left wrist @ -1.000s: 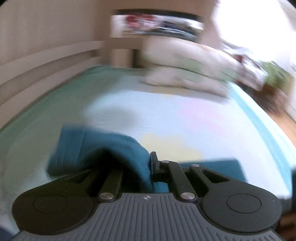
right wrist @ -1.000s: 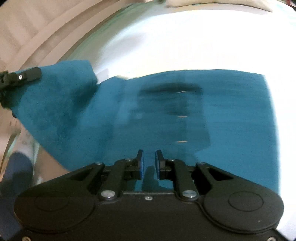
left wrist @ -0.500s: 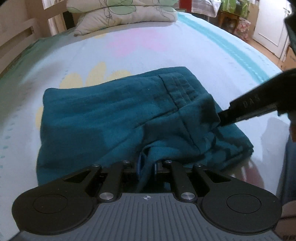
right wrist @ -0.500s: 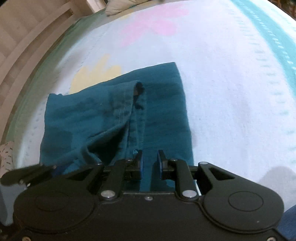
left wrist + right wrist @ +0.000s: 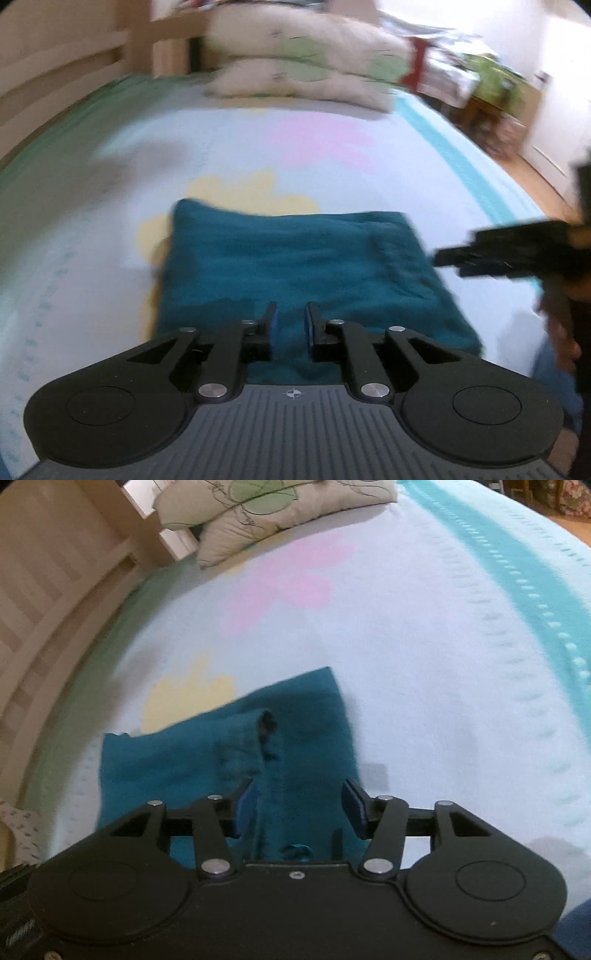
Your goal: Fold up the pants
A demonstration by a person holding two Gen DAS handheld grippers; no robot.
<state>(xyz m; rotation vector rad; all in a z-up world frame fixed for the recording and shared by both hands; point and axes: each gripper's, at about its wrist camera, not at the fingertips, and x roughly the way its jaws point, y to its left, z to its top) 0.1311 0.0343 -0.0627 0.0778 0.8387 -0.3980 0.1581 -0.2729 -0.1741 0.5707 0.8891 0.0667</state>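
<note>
The teal pants [image 5: 295, 266] lie folded in a rough rectangle on the flowered bedsheet [image 5: 314, 147]. My left gripper [image 5: 290, 325] hovers over their near edge. Its jaws are opening, a narrow gap shows between the blue pads, and no cloth is pinched. From the right wrist view the pants [image 5: 177, 764] show a waistband fold with a dark opening on top. My right gripper [image 5: 299, 805] stands over the near right part, its jaws opening wide, cloth below them but free of the pads. In the left wrist view the right gripper [image 5: 450, 264] reaches in just off the pants' right edge.
Pillows [image 5: 306, 74] [image 5: 258, 513] are stacked at the head of the bed. A wooden bed frame [image 5: 55, 74] [image 5: 55, 590] runs along the left. Cluttered furniture [image 5: 491, 85] stands past the right side. The person's hand [image 5: 565, 295] is at the right edge.
Both grippers have let go of the pants, which now lie folded flat. The right jaws spread wide. The left pads parted and the cloth slipped out from between them.
</note>
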